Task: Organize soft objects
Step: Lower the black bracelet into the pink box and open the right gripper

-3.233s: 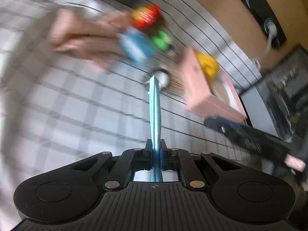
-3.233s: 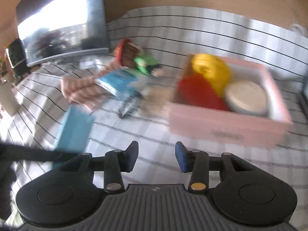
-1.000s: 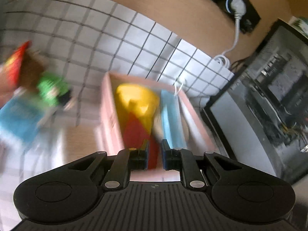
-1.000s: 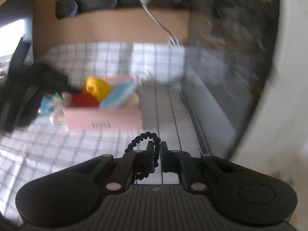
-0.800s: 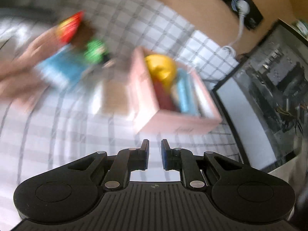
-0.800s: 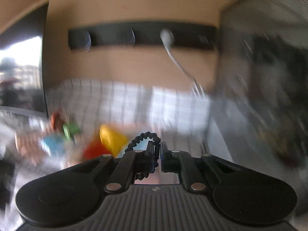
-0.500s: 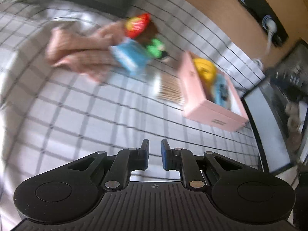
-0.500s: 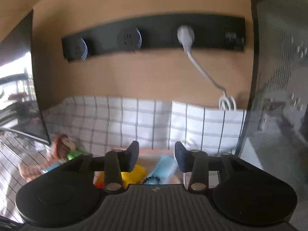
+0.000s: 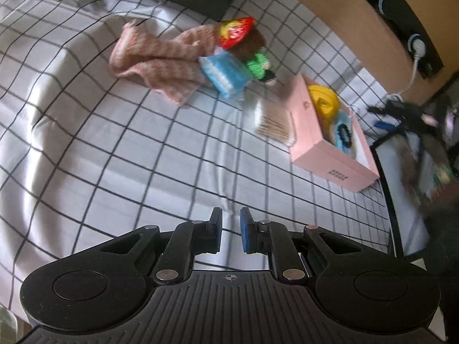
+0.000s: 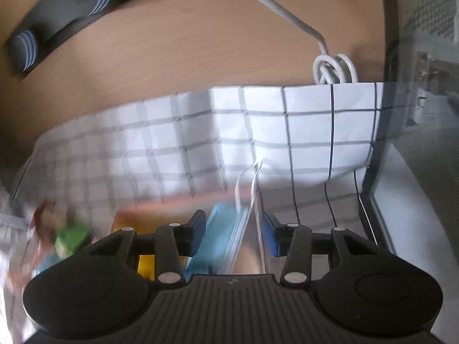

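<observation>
Since a second ago, the black beaded loop point(image 9: 343, 134) has left the right gripper point(image 10: 233, 229) and now lies in the pink rectangular cardboard box point(image 9: 330, 157), on the light-blue face-mask pack point(image 10: 221, 238). That gripper hovers directly above the box with its jaws wide apart and empty. The left gripper point(image 9: 230, 230), jaws narrowly parted and empty, is well back over the checked white tablecloth point(image 9: 114, 143), far from the box.

One pink box point(image 9: 330, 154), one pink towel point(image 9: 155, 57), one doll point(image 9: 249, 48), one blue tissue pack point(image 9: 223, 73) and one bundle of cotton swabs point(image 9: 275, 121). Inside the box: one yellow thing point(image 9: 322, 100), one black hair tie point(image 9: 344, 134), and what looks like one blue mask pack point(image 10: 221, 238).
</observation>
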### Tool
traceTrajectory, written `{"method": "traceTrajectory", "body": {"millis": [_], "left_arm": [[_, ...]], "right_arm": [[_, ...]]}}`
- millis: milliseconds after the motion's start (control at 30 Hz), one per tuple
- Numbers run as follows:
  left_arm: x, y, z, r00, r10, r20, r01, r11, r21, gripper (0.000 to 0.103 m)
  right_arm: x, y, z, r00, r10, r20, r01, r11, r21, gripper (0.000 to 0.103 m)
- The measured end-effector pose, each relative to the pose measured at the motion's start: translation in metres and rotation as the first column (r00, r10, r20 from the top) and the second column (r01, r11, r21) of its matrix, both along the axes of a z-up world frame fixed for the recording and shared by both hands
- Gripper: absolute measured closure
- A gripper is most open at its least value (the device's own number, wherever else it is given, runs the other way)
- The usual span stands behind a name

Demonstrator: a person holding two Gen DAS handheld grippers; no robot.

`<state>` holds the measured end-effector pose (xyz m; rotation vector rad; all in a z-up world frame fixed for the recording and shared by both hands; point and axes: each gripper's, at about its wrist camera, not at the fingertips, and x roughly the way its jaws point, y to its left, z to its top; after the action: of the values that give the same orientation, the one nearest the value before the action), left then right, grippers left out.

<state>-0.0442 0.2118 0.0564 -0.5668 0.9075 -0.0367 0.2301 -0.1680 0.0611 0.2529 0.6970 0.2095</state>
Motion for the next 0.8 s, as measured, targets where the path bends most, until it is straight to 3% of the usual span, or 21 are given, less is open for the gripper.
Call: {"method": "traceTrajectory", "body": {"millis": [167, 200, 233, 300, 533, 733, 800], "left_arm": [[-0.003, -0.008, 0.001, 1.000, -0.002, -0.011, 0.001, 1.000, -0.011, 0.089], [-0.005, -0.008, 0.000, 1.000, 0.009, -0.016, -0.010, 1.000, -0.015, 0.089], [-0.006, -0.006, -0.001, 1.000, 0.016, -0.021, -0.016, 1.000, -0.016, 0.089], [-0.008, -0.002, -0.004, 0.999, 0.033, -0.034, -0.034, 0.999, -0.010, 0.089], [-0.005, 0.009, -0.007, 0.996, 0.086, -0.019, -0.087, 0.995, -0.045, 0.089], [-0.002, 0.003, -0.005, 0.999, 0.051, -0.006, -0.051, 0.997, -0.050, 0.089], [-0.004, 0.004, -0.007, 0.998, 0.058, -0.017, -0.058, 0.997, -0.049, 0.089]], "right_arm": [[0.056, 0.006, -0.021, 0.996, -0.088, -0.019, 0.088, 0.996, -0.020, 0.061], [0.064, 0.007, -0.026, 0.995, -0.095, -0.019, 0.094, 0.995, -0.027, 0.070], [0.071, 0.007, -0.030, 0.996, -0.088, -0.020, 0.087, 0.996, -0.031, 0.087], [0.077, 0.008, -0.033, 0.998, -0.056, -0.005, 0.055, 0.998, -0.037, 0.098], [0.038, 0.028, -0.023, 0.989, 0.147, 0.009, -0.147, 0.988, 0.048, 0.102], [0.027, 0.044, -0.047, 0.974, 0.186, -0.127, -0.183, 0.982, 0.035, 0.102], [0.029, 0.048, -0.055, 0.976, 0.178, -0.123, -0.179, 0.984, 0.000, 0.102]]}}
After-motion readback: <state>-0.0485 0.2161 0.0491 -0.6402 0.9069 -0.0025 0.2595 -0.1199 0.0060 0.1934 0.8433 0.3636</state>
